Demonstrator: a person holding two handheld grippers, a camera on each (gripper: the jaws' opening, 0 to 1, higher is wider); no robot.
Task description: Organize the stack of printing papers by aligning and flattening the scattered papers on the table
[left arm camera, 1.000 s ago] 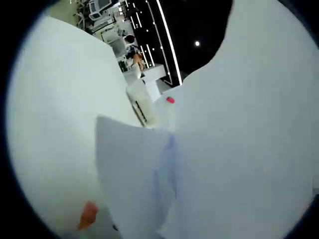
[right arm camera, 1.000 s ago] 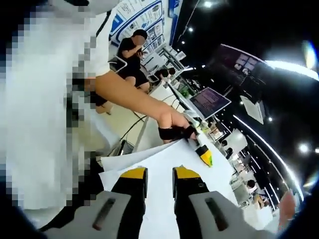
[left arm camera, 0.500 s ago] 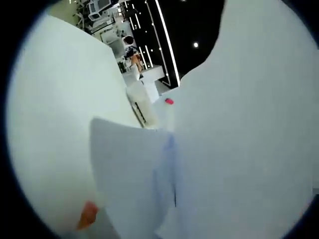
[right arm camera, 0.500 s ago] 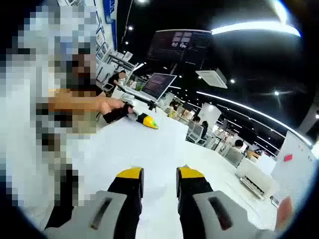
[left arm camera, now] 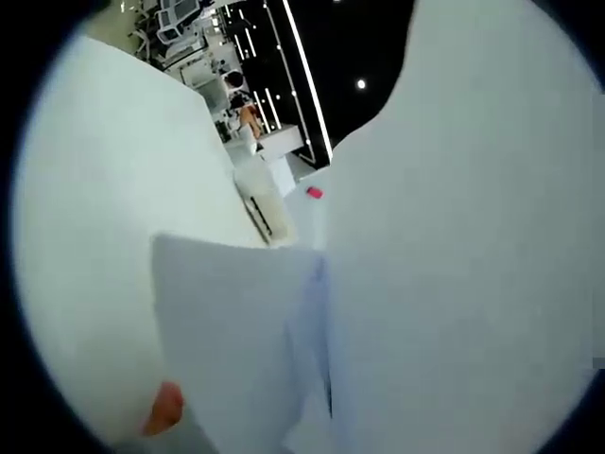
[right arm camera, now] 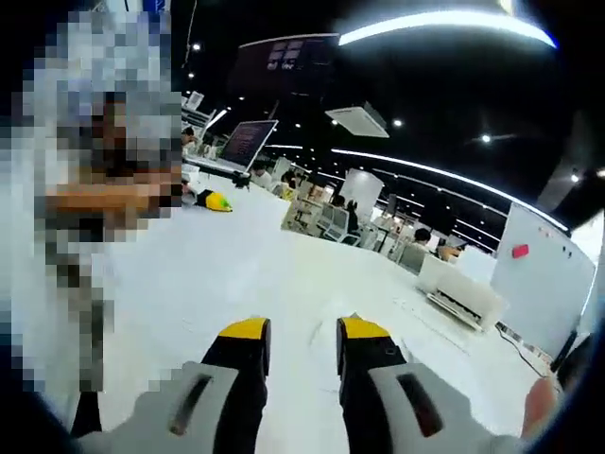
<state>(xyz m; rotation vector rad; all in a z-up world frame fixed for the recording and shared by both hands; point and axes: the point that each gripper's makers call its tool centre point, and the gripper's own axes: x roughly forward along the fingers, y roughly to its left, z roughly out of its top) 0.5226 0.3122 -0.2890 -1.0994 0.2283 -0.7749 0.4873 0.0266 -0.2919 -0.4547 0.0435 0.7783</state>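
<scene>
Right against the left gripper's camera, papers (left arm camera: 454,284) block the jaws, state unknowable. Right gripper (right arm camera: 304,336), narrowly parted, empty, points across the table (right arm camera: 284,274).

I see a white tabletop (right arm camera: 284,274); a white printer-like box (right arm camera: 465,295) sits at its far edge.

Bright ceiling light strips (right arm camera: 444,19) against a dark ceiling. Close white papers (left arm camera: 454,284) appear soft, blurred. Fisheye distortion bends the edges.
</scene>
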